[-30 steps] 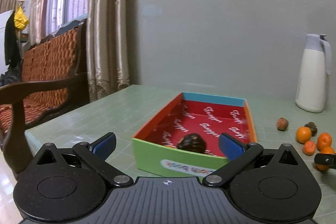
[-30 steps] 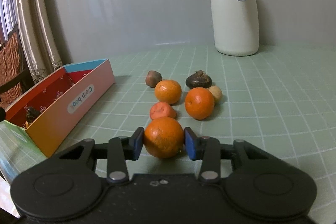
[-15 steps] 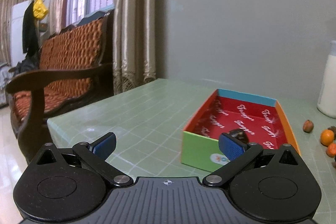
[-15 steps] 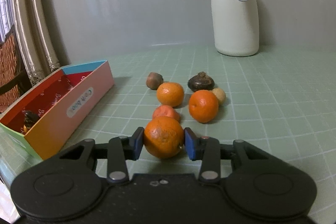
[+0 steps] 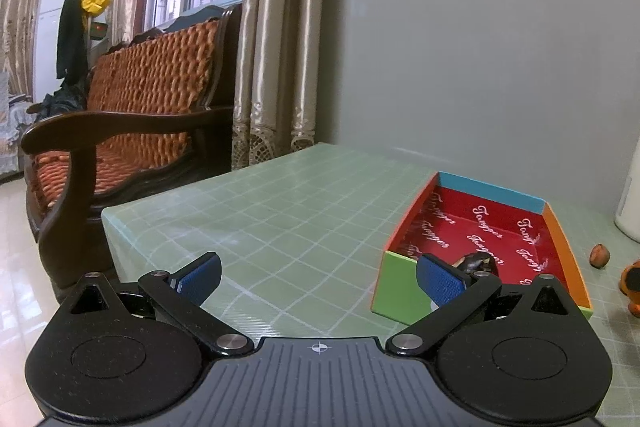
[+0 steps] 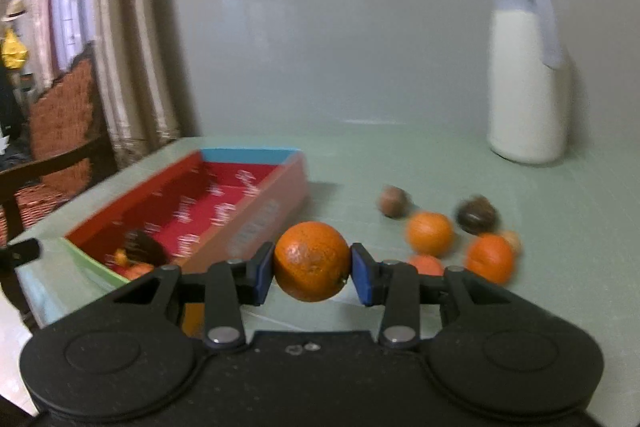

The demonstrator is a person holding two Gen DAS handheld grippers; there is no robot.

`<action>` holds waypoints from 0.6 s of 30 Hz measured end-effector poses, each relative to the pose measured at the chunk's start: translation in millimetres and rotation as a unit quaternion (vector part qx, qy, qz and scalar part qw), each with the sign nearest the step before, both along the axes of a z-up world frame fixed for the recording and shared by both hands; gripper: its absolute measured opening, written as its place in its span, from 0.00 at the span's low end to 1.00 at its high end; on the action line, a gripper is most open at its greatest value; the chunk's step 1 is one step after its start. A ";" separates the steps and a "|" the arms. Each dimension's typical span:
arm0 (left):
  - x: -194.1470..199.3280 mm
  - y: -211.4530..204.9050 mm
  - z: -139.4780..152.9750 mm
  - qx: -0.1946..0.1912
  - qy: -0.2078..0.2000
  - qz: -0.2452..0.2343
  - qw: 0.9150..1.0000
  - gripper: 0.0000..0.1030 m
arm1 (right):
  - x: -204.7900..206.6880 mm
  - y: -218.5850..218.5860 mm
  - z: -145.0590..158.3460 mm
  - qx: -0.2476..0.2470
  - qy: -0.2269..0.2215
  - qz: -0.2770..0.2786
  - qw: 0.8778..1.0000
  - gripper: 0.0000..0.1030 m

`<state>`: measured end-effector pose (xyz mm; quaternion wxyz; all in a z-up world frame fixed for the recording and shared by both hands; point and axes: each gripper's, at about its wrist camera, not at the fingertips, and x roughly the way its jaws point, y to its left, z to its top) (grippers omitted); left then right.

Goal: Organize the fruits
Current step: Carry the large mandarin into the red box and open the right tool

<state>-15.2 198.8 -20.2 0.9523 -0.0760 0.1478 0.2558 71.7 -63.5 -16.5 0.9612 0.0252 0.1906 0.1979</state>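
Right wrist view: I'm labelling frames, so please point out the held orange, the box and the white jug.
held orange (image 6: 311,261): right wrist view, centre of its front skin.
box (image 6: 260,225): right wrist view, its pink outer side wall.
white jug (image 6: 522,87): right wrist view, middle of its white body.

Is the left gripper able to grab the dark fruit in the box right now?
Probably yes: the left gripper is open and empty, the box has no lid, and the dark fruit lies near its front wall.

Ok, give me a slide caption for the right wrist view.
Right gripper carries an orange toward the red-lined box, loose fruit behind.
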 end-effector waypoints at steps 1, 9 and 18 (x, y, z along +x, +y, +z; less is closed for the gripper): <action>-0.6 1.8 -0.1 -0.001 0.000 0.001 1.000 1.00 | 0.2 5.3 1.6 0.003 -0.002 0.010 1.000 0.38; -8.7 16.7 -2.9 -0.011 0.002 0.022 1.000 1.00 | 1.4 43.4 12.6 0.008 -0.018 0.071 0.997 0.38; -16.4 36.3 -7.7 -0.040 0.005 0.041 0.998 1.00 | 11.3 80.9 2.6 -0.017 -0.003 0.105 0.994 0.38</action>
